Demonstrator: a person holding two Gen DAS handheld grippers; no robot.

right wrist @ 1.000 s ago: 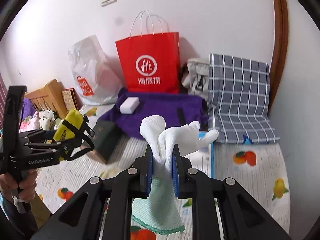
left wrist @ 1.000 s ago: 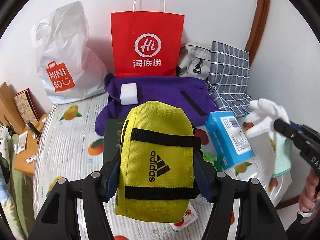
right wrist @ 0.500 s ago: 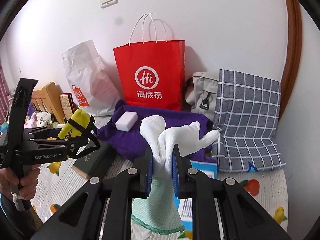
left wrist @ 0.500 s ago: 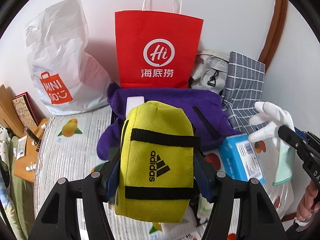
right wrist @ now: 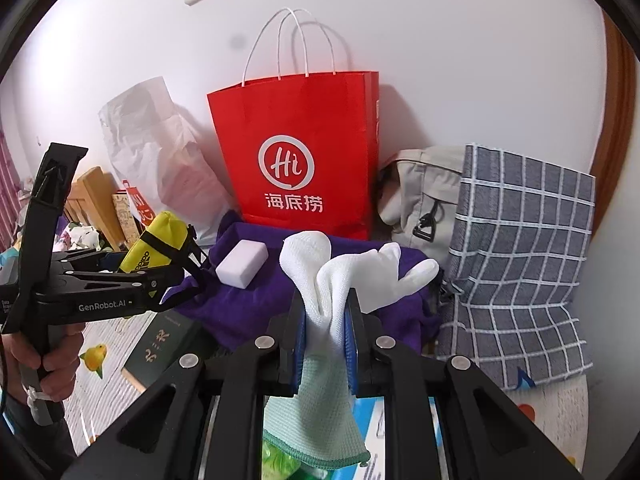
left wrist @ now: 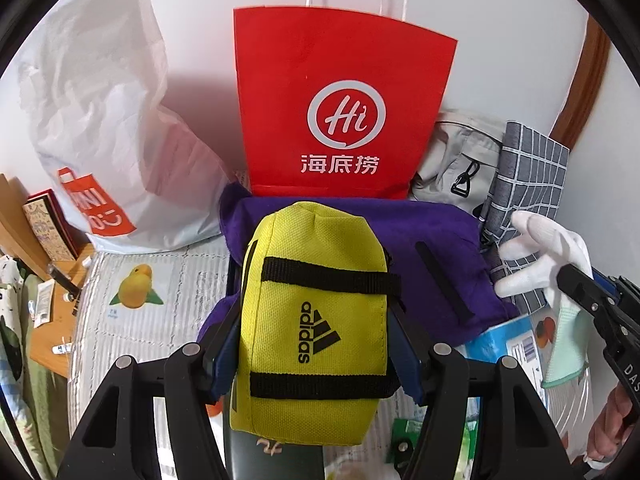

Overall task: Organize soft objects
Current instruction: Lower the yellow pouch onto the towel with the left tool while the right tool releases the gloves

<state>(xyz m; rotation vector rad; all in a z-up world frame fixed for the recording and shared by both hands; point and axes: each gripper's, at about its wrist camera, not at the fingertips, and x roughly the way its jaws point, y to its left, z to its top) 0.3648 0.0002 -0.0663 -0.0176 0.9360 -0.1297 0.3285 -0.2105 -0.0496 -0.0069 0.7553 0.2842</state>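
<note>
Gripping the yellow pouch across its width, the left gripper hangs before the red paper bag; the right gripper pinches a white glove, whose limp cuff could snag.

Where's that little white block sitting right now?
In the right wrist view the white block lies on the purple cloth, left of centre, just below the red paper bag and right of the yellow pouch.

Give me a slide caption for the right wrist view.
Right gripper clamps a white glove before a red paper bag; left gripper carries a yellow pouch.
</note>
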